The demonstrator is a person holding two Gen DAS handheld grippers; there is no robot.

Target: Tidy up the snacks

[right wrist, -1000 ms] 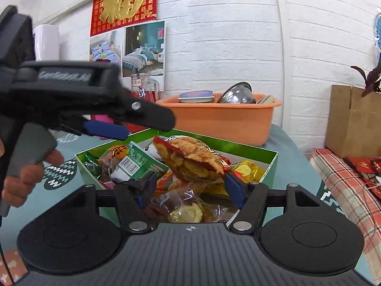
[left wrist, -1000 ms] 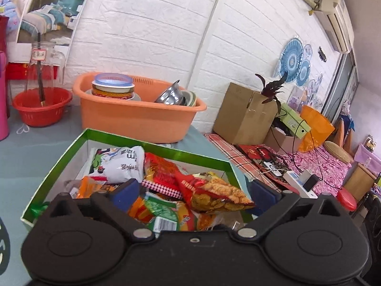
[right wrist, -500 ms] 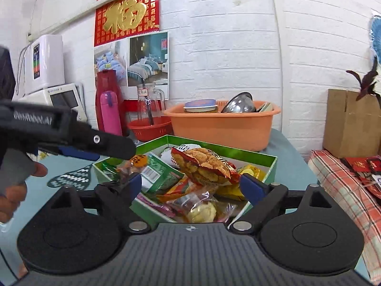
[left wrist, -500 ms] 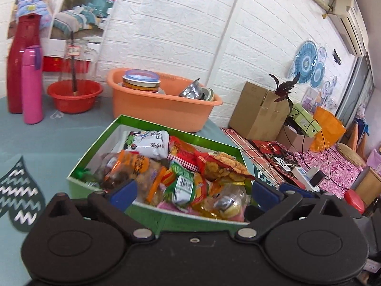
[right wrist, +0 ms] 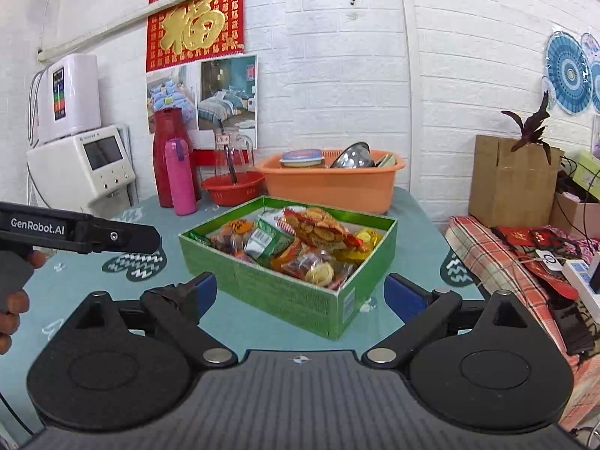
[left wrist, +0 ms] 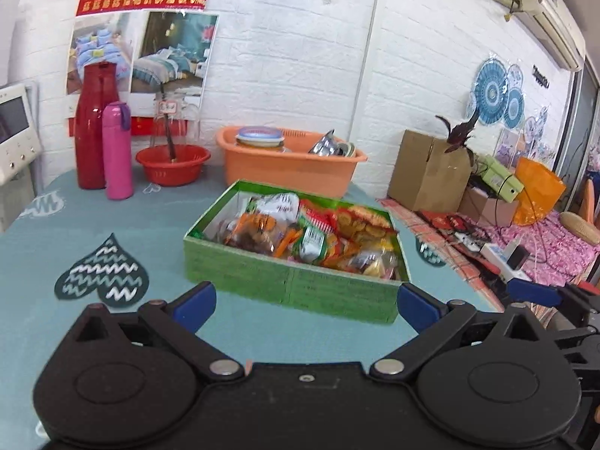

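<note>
A green cardboard box (left wrist: 292, 281) (right wrist: 285, 288) sits on the teal tablecloth, filled with several snack packets (left wrist: 318, 232) (right wrist: 296, 240). A red-and-orange cracker bag (right wrist: 318, 225) lies on top of the pile. My left gripper (left wrist: 303, 303) hovers in front of the box's near wall, open and empty. Held just short of the box's near corner, my right gripper (right wrist: 300, 296) is also open with nothing between its fingers. In the right wrist view the left gripper's body (right wrist: 78, 232) shows at the left edge, with a hand (right wrist: 15, 292) on its grip.
Behind the box stand an orange basin (left wrist: 292, 165) with dishes, a red bowl (left wrist: 172, 163), a pink bottle (left wrist: 118, 150) and a red flask (left wrist: 92, 127). A white appliance (right wrist: 82, 165) is at the far left. The table edge drops on the right to a cardboard box (right wrist: 510, 180) and clutter.
Both grippers have pulled back and up from over the box; the whole box now shows in front of them. The snacks lie in the box as before.
</note>
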